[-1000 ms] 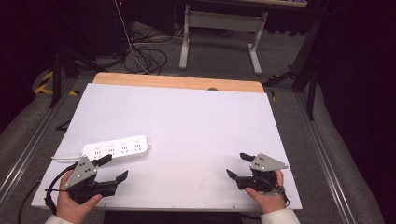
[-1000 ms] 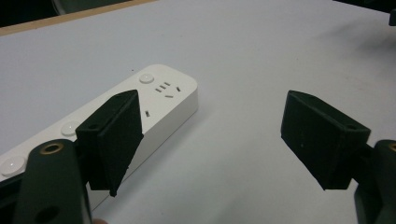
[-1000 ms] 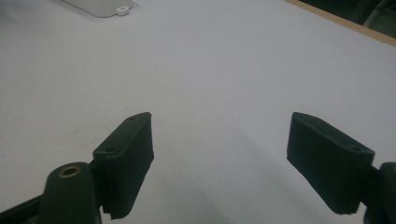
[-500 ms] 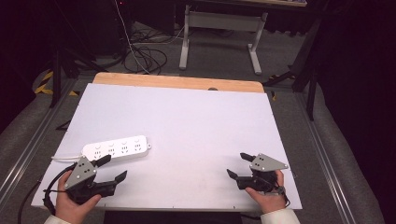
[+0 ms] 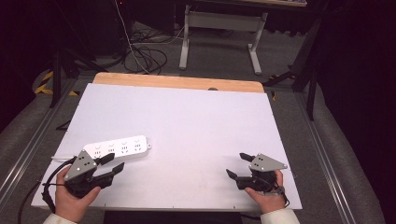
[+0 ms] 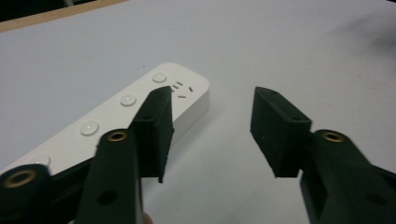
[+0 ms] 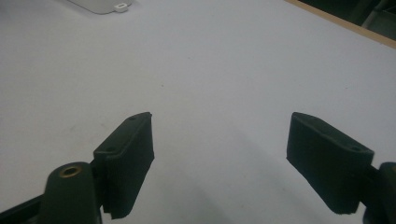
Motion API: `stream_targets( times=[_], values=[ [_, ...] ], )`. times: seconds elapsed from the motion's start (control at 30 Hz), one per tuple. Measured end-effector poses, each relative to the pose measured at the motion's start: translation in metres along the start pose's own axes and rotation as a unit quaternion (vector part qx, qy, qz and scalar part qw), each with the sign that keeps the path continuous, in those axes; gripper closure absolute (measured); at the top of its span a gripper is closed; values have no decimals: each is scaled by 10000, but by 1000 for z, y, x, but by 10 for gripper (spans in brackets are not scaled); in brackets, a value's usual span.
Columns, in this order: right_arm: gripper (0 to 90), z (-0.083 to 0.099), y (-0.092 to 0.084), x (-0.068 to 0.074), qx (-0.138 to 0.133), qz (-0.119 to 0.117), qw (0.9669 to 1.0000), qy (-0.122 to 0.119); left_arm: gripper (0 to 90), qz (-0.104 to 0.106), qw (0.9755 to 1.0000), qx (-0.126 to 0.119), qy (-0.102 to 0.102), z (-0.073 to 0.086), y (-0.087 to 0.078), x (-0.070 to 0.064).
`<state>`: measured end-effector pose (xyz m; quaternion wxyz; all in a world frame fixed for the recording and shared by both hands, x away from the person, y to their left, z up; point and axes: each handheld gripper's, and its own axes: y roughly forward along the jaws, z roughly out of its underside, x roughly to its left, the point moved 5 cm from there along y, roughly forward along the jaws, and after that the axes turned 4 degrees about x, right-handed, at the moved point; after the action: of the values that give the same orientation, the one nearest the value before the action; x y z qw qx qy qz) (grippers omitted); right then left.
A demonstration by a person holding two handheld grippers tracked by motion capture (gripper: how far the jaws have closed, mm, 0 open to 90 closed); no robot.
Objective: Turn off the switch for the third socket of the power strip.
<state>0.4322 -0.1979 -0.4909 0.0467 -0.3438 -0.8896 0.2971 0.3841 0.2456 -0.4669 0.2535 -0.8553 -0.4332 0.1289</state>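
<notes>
A white power strip [image 5: 119, 148] lies flat on the white table top [image 5: 187, 126] at the near left, with several sockets and round buttons on its face [image 6: 121, 116]. My left gripper [image 5: 113, 163] rests just in front of the strip, open, with nothing between its jaws; in the left gripper view [image 6: 210, 135] one jaw overlaps the strip's end. My right gripper [image 5: 238, 165] sits open at the near right on bare table, nothing held [image 7: 219, 158]. A corner of the power strip [image 7: 105, 5] shows at the top left of the right gripper view.
A wooden strip [image 5: 177, 83] runs along the table's far edge. Beyond it are a metal stand [image 5: 219, 28] and loose cables [image 5: 140, 51] on the floor. A black cable [image 5: 46, 186] trails from the left gripper off the near left edge.
</notes>
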Motion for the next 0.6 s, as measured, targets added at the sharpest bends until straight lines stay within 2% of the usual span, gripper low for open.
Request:
stream_targets(
  times=[0.03,0.2,0.33,0.4,0.6],
  values=[
    [235,0,1,0,11,-3,10000,-20,595,-37,10000,61,-10,-3,1,3],
    [234,0,1,0,-3,-14,10000,-43,745,-30,9999,74,-144,-11,5,10],
    [235,0,0,0,1,-18,10000,-33,842,-97,9998,144,-92,-16,10,15],
    [235,0,0,0,1,-24,10000,-37,894,-113,9997,167,-141,-17,13,18],
    [235,0,1,1,-1,-31,10000,-46,898,-170,9994,211,-235,-25,22,25]
  ],
)
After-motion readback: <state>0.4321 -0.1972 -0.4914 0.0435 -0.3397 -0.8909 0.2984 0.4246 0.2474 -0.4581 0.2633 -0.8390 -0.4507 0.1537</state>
